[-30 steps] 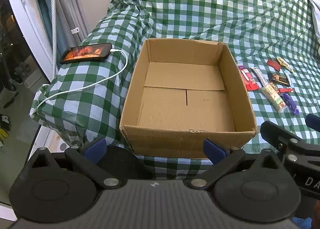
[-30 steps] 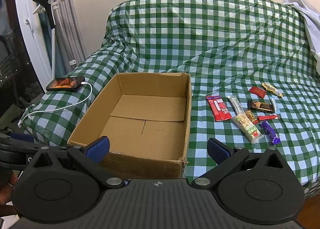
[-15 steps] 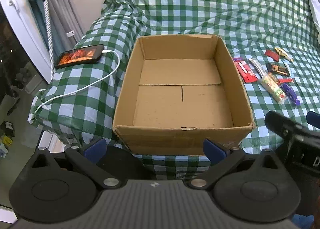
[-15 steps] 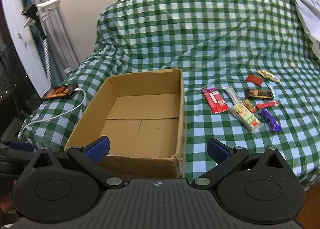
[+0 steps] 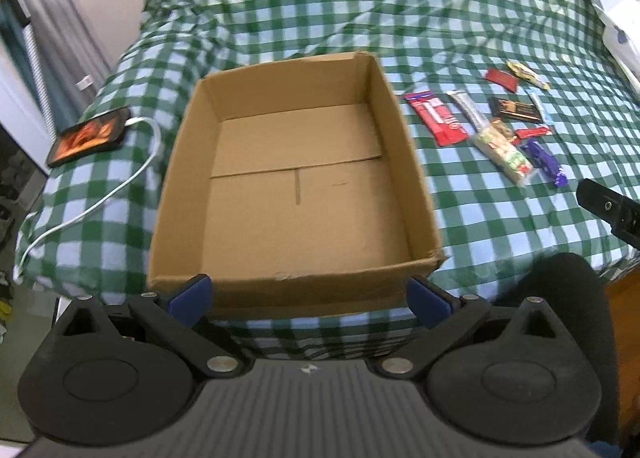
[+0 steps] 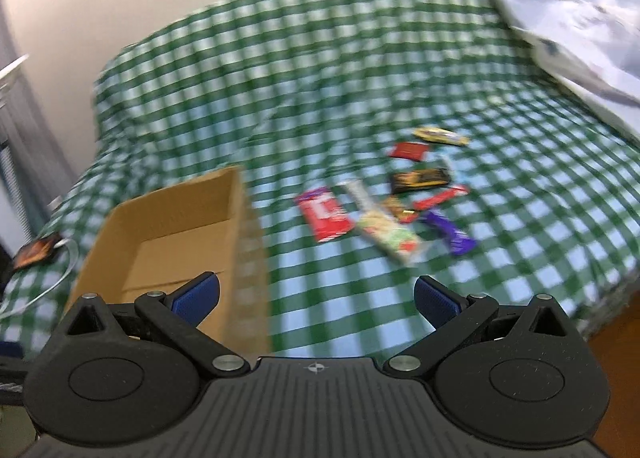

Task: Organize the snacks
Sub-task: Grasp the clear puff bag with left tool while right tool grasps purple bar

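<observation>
Brown corrugated cardboard box [image 5: 296, 193] sits open and empty on the green-and-white checked bedcover [image 5: 480, 217], and the loose snack packets [image 6: 384, 209] lie in a cluster just to its right, none yet inside. The left gripper [image 5: 308, 300] hangs before the box's near wall with its blue-padded jaws spread wide and holding nothing; the right gripper [image 6: 316, 298] faces the packets, jaws likewise apart and empty. The flat red wrapped bar [image 6: 326, 213] is nearest the box, so it looks the sensible first pick: approach low, straddle its narrow width, and close gently since thin foil may slip on soft cloth.
</observation>
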`<state>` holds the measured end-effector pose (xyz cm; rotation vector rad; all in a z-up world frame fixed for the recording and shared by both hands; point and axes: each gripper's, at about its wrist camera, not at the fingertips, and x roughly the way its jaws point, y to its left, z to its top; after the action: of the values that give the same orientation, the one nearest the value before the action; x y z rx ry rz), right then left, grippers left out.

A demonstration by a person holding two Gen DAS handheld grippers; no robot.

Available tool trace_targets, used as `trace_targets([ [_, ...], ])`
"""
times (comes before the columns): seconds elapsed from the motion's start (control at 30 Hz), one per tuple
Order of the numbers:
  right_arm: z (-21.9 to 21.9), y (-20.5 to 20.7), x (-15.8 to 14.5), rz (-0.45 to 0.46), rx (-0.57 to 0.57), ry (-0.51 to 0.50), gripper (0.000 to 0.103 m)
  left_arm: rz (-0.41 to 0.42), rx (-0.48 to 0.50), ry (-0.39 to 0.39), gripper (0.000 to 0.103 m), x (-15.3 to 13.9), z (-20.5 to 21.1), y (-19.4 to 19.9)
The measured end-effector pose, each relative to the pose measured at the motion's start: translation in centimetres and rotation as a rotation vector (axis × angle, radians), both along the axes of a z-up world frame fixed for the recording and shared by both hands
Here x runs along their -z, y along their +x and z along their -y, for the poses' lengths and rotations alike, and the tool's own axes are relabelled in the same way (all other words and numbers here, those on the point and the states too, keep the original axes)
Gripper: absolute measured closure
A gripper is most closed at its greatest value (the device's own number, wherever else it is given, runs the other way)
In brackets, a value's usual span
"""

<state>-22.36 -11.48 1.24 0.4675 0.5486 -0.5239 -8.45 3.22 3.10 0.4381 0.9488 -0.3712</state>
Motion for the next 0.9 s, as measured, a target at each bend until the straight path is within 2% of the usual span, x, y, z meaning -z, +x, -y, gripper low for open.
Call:
trace_targets([
  [0.33,9.0,-1.8,3.7,-0.062,0.203,0.037,0.000,-0.073,0.067,0.032,0.000,1.9,7.8,1.7],
  [0.57,14.9,-0.7,6.8,-0.109,0.269,0.045,0.000,-0.099,0.107,0.029,0.000,4.0,14.9,3.5],
  [0.73,18.6,1.8,10.0,-0.184,0.233,0.058,0.000,-0.106,0.082,0.026,0.000,6.6,21.0,5.5],
  [0.9,22.1,5.6,13.5,-0.288,0.100,0.056,0.000,-0.172,0.035,-0.009,0.000,10.2,26.8,8.5],
])
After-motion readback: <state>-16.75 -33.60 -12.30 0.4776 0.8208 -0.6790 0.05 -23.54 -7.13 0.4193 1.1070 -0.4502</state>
